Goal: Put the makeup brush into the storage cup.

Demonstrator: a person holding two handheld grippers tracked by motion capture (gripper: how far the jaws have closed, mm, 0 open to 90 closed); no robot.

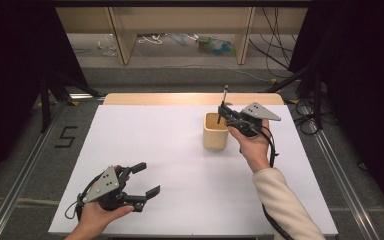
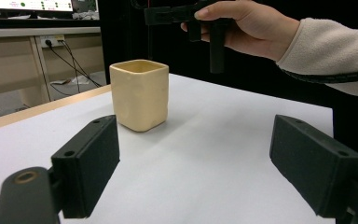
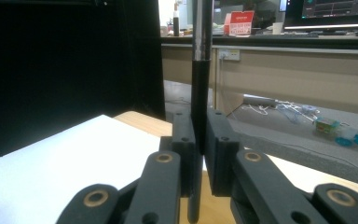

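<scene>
Over the cup (image 1: 215, 131), right above its open mouth, the right tongs (image 1: 223, 111) have a pen (image 1: 224, 98) clamped upright, and the right gripper view shows it plainly: both black pads squeeze the dark lower barrel of the pen (image 3: 200, 93), with the shiny metal section rising above them and the tip hanging below. It looks like a slim, rigid, light stick, so weight is no worry, but that smooth barrel could swivel or slide between flat pads if the grip eases. The hold sits low on the dark section, which seems the sensible spot, since the polished upper part looks more slippery.

The cup (image 2: 140, 93) itself stands near the far edge of the white table (image 1: 170, 170), a pale yellow, squarish, thick-walled thing. I'd judge it fairly light and easy to nudge, so a pen dropped off-centre might tip against its rim or rattle it.

Well back from the cup, toward the near edge of the table, the left tongs (image 1: 147, 179) are spread wide with nothing between them, and the left gripper view shows both pads apart and facing the cup.
</scene>
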